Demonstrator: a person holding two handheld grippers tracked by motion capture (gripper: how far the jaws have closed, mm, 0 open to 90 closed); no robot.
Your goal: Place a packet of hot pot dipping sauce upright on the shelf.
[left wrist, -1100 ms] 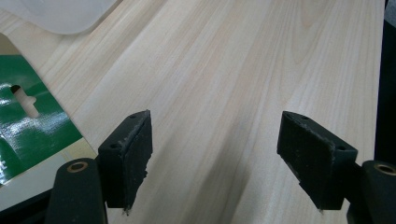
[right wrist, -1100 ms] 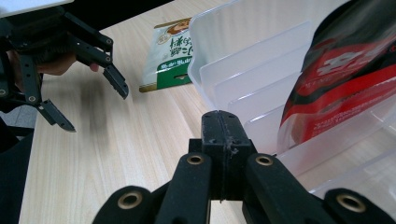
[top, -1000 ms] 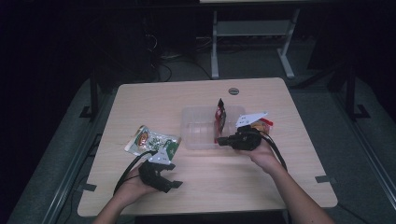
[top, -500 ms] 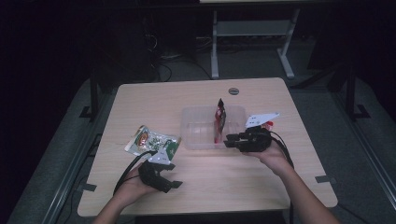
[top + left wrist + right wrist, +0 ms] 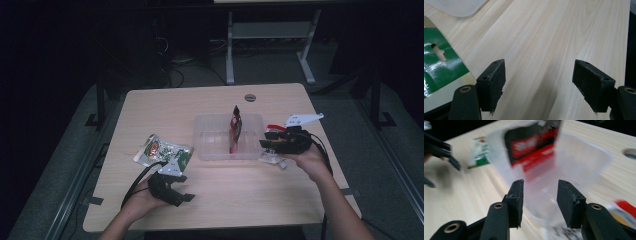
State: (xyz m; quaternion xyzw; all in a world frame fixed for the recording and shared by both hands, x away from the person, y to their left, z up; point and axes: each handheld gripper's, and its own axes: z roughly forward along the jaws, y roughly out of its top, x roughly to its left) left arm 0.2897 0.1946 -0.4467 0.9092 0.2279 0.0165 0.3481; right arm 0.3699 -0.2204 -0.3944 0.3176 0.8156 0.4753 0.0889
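My right tool (image 5: 270,142) sits just off the right end of the clear tray (image 5: 212,150), its jaws having just been opening, and there is nothing between them. In the right gripper view the pads (image 5: 517,195) stand parted with only the tray wall and the red packet (image 5: 534,145) beyond them. That red packet (image 5: 235,131) now stands on edge inside the tray, leaning against the far wall, which I judge is why it keeps upright without my hold. My left tool (image 5: 172,192) rests on the table (image 5: 225,195) near the front edge, released and wide; the left gripper view shows bare wood between the 2 pads (image 5: 496,82). The green packet (image 5: 162,151) lies flat just beyond it, left of the tray and clear of its wall, so I judge it is the next one to go in. A 3rd packet (image 5: 272,159), white and red, lies partly under my right hand at the tray's right end.

Room to move is good: the table is open between the green packet and the front edge, and the tray's left half is free. The right side is tighter, with the table's right edge not far beyond my hand.
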